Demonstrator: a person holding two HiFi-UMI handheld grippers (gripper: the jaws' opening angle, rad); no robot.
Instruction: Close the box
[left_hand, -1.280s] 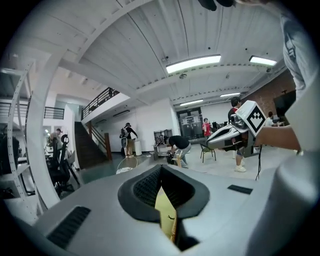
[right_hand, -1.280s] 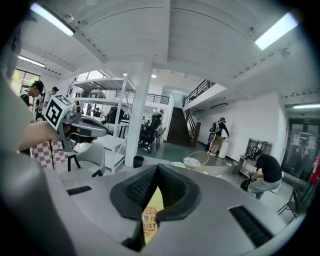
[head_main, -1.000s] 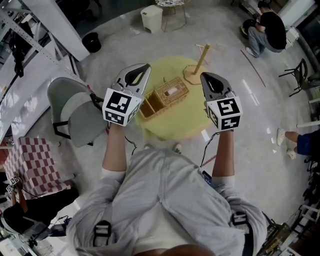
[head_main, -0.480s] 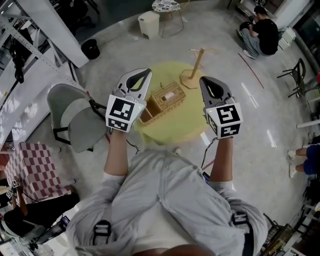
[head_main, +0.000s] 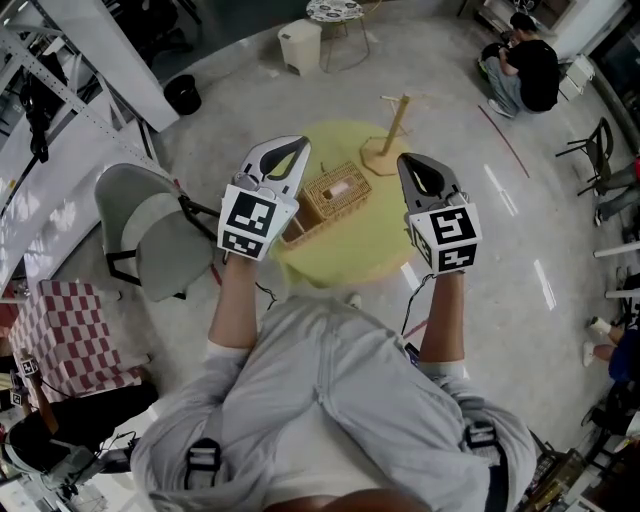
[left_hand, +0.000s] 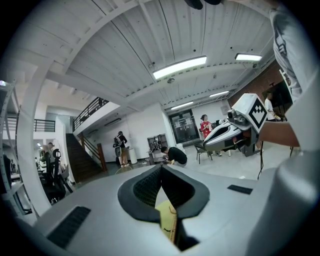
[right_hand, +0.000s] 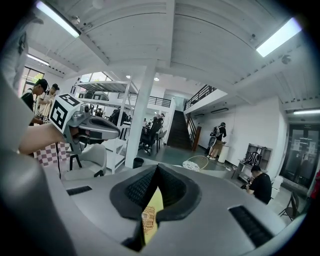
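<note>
Wicker, the box (head_main: 338, 190) sits on the round yellow table (head_main: 375, 250), toward its left edge. A darker open part shows at the box's near-left end, and I cannot tell whether that is lid or body. A wooden stand (head_main: 385, 145) is at the table's far edge, apart from the box. The person holds 2 grippers up, touching nothing. The left gripper (head_main: 290, 148) is over the table's left edge beside the box, and the right gripper (head_main: 408, 162) is over its right edge. Both have their jaws pressed together at the tips with nothing between them. A grey chair (head_main: 150, 230) stands off the table's left.
</note>
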